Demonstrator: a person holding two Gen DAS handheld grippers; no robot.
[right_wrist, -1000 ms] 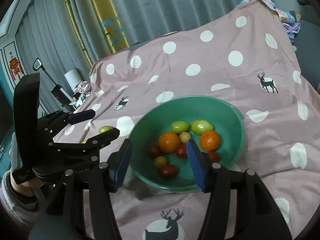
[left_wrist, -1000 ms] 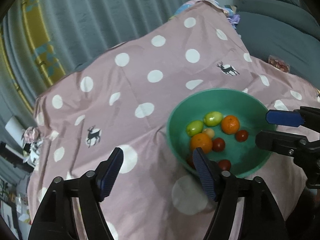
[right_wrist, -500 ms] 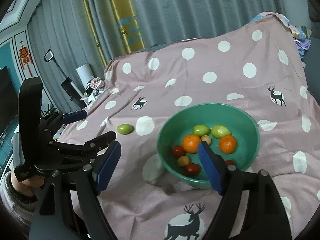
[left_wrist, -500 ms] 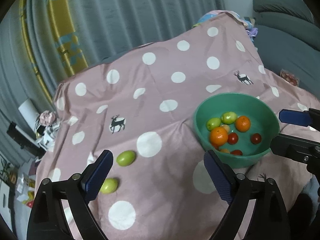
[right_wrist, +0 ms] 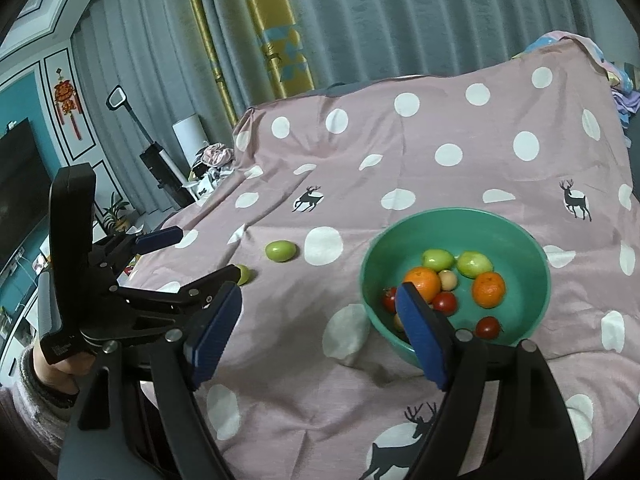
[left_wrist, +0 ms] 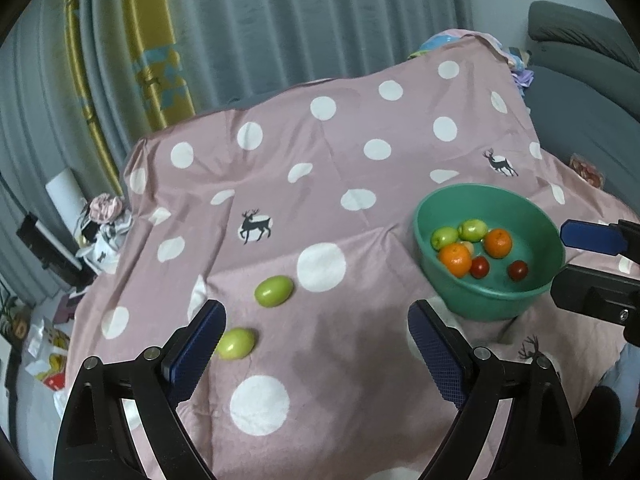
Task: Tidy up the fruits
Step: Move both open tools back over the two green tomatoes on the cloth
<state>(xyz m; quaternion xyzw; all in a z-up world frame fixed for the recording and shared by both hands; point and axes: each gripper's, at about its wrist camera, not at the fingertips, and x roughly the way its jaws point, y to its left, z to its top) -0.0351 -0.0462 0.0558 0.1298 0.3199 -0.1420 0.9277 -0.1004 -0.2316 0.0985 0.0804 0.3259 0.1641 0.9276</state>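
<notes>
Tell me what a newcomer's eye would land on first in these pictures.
First the green bowl at the right of the pink polka-dot cloth, heaped with oranges, green fruits and small red ones. Then two loose green fruits on the cloth left of it, near the left gripper. Both the left and the right gripper stand open, holding nothing.

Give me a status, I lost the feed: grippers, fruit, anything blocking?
Left gripper and right gripper open, empty. Two green fruits loose on cloth; rest in bowl. Nothing blocking.
</notes>
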